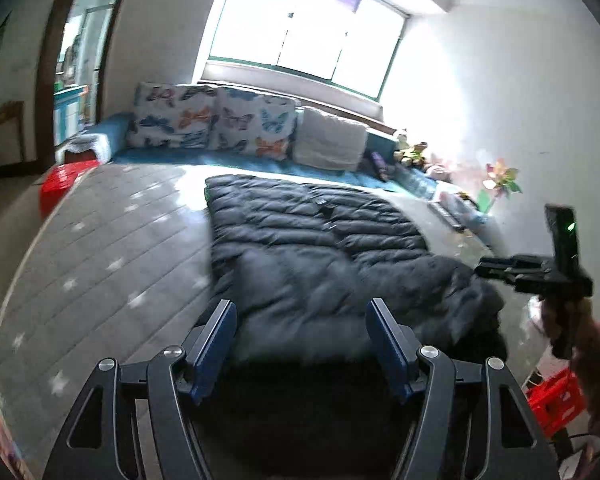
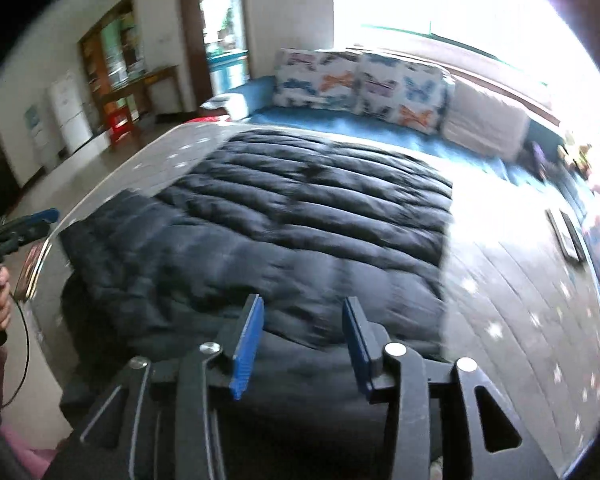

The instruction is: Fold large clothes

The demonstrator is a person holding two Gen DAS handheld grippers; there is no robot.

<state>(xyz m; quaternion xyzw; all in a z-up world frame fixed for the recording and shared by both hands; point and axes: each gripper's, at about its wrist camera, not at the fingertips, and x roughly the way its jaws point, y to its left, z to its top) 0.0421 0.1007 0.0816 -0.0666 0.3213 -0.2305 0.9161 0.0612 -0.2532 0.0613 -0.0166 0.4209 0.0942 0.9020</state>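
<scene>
2 grippers hang over a dark quilted jacket (image 1: 308, 240) spread flat on a grey striped table (image 1: 112, 248). The left gripper (image 1: 302, 316) has its jaws wide apart and holds nothing; the jacket's near edge lies just ahead of and below the gap between its blue fingers (image 1: 220, 332). The right gripper (image 2: 304, 320) also stands open and empty, its jaws a little closer together, with the jacket's near hem below and ahead of them. From the left wrist view, the right gripper appears beside the jacket's rumpled right corner. Behind the table sits a blue sofa (image 2: 340, 128) with 2 butterfly cushions (image 1: 212, 120).
</scene>
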